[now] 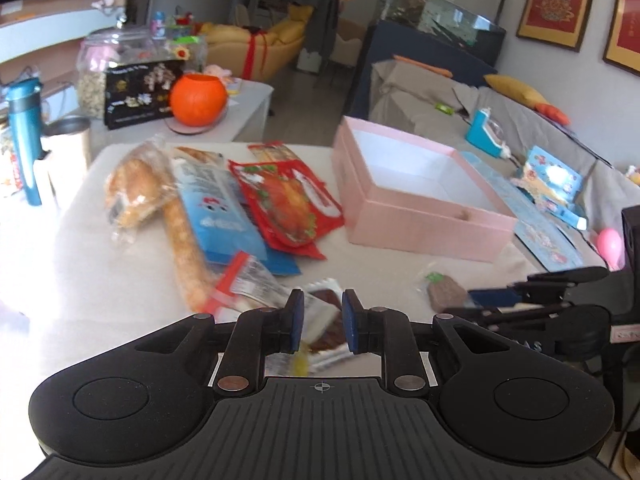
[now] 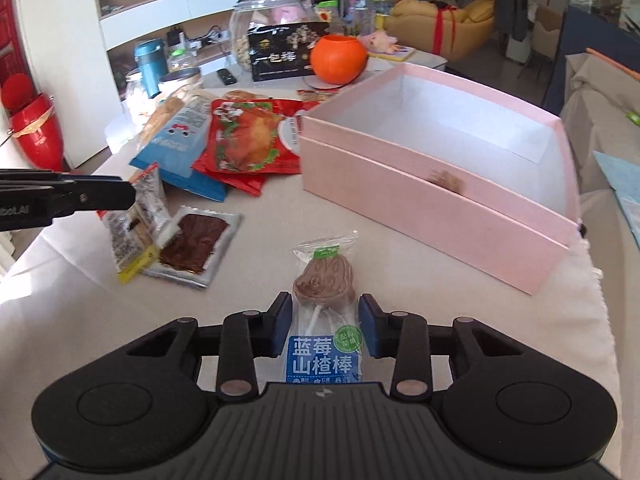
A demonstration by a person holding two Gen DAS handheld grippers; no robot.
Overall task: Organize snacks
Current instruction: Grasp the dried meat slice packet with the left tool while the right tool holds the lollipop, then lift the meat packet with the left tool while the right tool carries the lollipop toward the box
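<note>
At left, the left gripper [image 1: 322, 320] stands parted around a clear snack packet [image 2: 136, 216] and a silver-edged dark packet [image 2: 196, 246]. Rightward, the right gripper [image 2: 324, 326], also unclenched, straddles the hawthorn lollipop [image 2: 324, 276], its stick pointing back along the fingers; the pink box [image 2: 420, 208] lies ahead-right.

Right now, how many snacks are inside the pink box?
0. The pink box shows only bare white floor; its near corner is hidden by the wall. The lollipop lies outside, between the open right gripper fingers.
</note>
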